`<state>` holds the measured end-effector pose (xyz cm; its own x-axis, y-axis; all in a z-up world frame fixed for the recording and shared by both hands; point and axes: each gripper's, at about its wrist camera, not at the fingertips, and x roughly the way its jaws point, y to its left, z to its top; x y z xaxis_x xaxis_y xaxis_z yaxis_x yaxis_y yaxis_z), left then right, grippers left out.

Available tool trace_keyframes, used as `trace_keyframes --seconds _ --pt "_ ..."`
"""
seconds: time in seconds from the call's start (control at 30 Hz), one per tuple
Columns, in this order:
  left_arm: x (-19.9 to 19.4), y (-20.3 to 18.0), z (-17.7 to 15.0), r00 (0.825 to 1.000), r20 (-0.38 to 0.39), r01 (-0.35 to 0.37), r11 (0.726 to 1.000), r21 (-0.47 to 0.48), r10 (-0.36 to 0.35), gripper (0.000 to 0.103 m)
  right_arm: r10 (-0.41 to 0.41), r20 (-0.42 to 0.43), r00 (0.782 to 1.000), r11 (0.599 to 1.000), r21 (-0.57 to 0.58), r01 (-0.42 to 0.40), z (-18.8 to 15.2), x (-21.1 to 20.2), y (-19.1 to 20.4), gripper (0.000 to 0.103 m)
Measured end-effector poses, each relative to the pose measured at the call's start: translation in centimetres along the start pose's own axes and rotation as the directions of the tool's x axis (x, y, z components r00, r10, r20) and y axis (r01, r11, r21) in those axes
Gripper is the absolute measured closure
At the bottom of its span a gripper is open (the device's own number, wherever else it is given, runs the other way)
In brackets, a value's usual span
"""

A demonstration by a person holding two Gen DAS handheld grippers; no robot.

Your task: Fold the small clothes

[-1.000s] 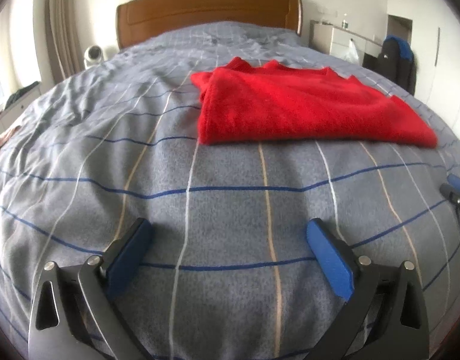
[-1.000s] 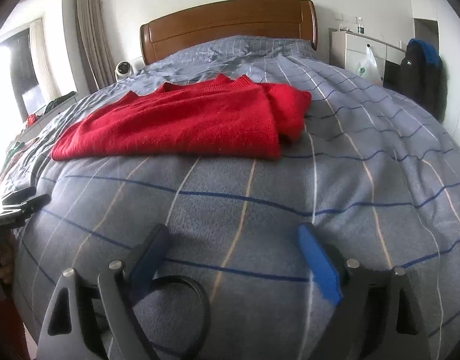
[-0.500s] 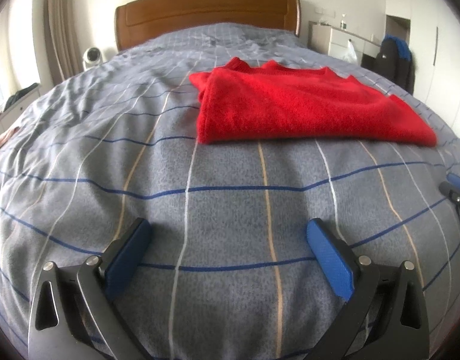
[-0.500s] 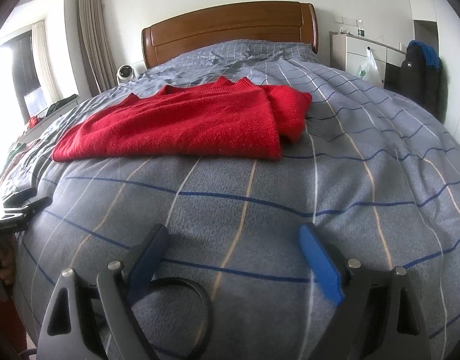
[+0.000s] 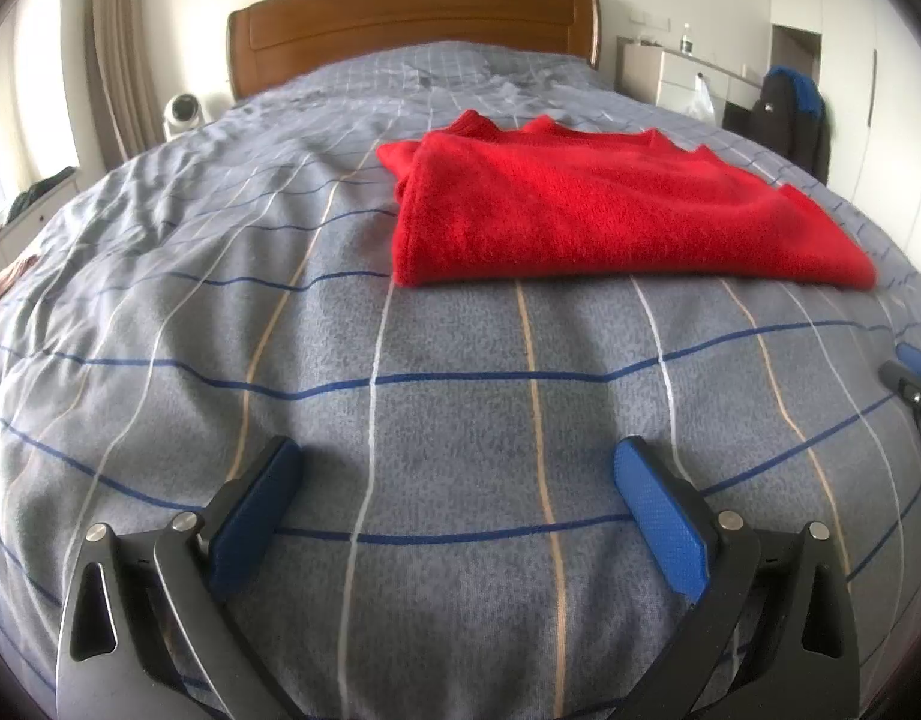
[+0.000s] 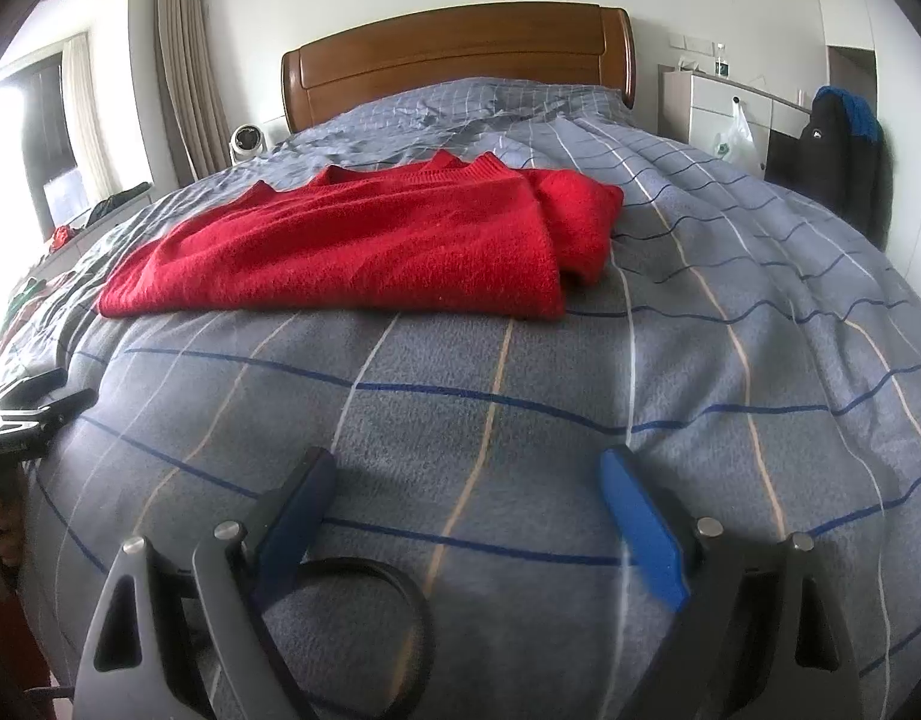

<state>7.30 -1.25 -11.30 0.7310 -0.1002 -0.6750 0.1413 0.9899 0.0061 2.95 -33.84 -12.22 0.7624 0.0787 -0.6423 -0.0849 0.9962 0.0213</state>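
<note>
Hovering low over the near end of the bed (image 5: pixel 460 396), the left gripper (image 5: pixel 454 498) is held with its blue pads set wide apart and nothing between them but the checked grey cover. The right gripper (image 6: pixel 466 504) is likewise spread wide and empty, with a black cable loop (image 6: pixel 364 606) lying under its left finger. From the left wrist view the tip of the right gripper is glimpsed at about three o'clock; from the right wrist view the left gripper's body is seen at nine o'clock.

Further off, the red sweater (image 5: pixel 604 216) is laid flat on the cover, ahead of both grippers and touched by neither: toward one o'clock for the left gripper, toward eleven o'clock for the right. It is already doubled over, with one folded edge facing the grippers and a bulkier tucked part at its right end.

Against the frames of a second earlier, almost nothing has been altered: garment, cover and both grippers are found in the same places. This is judged a pause, either before a further fold or after the last one.

Beyond, a wooden headboard (image 6: pixel 460 54) closes the bed at twelve o'clock.
</note>
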Motion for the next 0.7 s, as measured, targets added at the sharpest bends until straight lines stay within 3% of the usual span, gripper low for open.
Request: trace_keyframes --seconds 0.7 --pt "-0.04 -0.13 -0.21 1.0 0.019 -0.006 1.0 0.004 0.006 0.001 0.002 0.019 1.0 1.0 0.004 -0.003 -0.13 -0.32 -0.13 0.014"
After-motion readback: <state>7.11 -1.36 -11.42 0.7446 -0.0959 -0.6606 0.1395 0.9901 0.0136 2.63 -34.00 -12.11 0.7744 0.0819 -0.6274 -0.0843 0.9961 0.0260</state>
